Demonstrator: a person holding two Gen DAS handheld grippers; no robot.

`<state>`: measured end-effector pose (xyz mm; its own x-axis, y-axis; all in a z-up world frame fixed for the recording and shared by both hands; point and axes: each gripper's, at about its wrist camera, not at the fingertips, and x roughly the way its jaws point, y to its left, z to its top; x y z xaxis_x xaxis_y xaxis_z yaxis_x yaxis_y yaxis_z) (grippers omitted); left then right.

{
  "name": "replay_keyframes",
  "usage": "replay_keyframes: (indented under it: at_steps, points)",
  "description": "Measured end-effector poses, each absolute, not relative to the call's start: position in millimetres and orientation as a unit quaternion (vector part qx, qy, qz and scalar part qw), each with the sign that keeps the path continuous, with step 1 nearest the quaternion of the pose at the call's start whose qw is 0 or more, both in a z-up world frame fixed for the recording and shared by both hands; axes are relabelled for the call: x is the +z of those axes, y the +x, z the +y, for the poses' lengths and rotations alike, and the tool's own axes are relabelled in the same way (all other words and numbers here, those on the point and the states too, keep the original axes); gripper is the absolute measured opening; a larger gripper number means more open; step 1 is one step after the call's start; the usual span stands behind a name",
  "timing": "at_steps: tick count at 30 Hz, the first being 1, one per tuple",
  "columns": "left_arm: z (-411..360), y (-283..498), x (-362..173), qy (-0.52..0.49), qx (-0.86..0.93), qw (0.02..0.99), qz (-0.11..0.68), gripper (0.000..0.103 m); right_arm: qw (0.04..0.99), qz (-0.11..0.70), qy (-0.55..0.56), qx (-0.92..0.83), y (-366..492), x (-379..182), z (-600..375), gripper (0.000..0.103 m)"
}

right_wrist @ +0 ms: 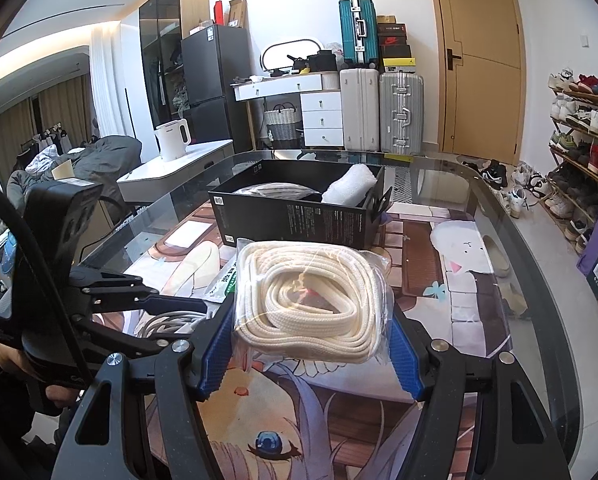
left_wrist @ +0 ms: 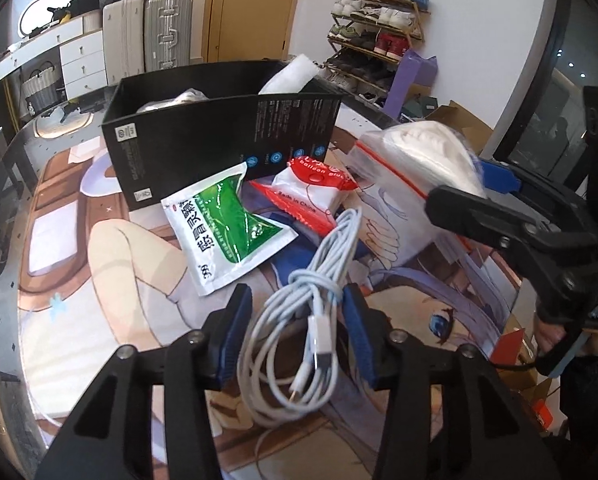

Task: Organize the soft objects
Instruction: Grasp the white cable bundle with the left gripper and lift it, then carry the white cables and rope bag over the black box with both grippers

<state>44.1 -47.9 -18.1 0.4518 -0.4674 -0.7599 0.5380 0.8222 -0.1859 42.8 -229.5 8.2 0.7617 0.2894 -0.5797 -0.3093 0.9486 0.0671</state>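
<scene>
Step in hand: picking loose items to go in the black box [left_wrist: 219, 148]. L to R, taking the box as landmark: green sachet [left_wrist: 235, 232] leans on its front wall, red-white packet [left_wrist: 315, 192] just right of that. Nearer than both, left gripper [left_wrist: 295, 320] has fingers narrow around the white cable bundle [left_wrist: 299, 320]; can't tell if both pads bite. Right gripper [right_wrist: 311, 344] holds bagged cream cord [right_wrist: 311, 300] up front of the box. Next, imo: firm grip, lift, carry over the wall, drop inside.

Two close wrist views, shared black box [left_wrist: 219, 136].
</scene>
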Motion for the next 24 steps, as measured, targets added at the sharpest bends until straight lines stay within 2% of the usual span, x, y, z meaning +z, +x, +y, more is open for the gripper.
replay_keyframes:
  at_steps: [4, 9, 24]
  points:
    - [-55, 41, -19, 0.065, -0.302, 0.852, 0.424, 0.044, 0.939, 0.305, -0.014, 0.157, 42, 10, -231, 0.068]
    - [-59, 32, -13, 0.071, -0.319, 0.851, 0.410, 0.030, 0.940, 0.305, -0.010, 0.153, 43, 10, -234, 0.068]
    - [-31, 21, 22, 0.043, -0.322, 0.868, 0.375, 0.028, 0.944, 0.290, 0.000, 0.159, 38, 23, -235, 0.068]
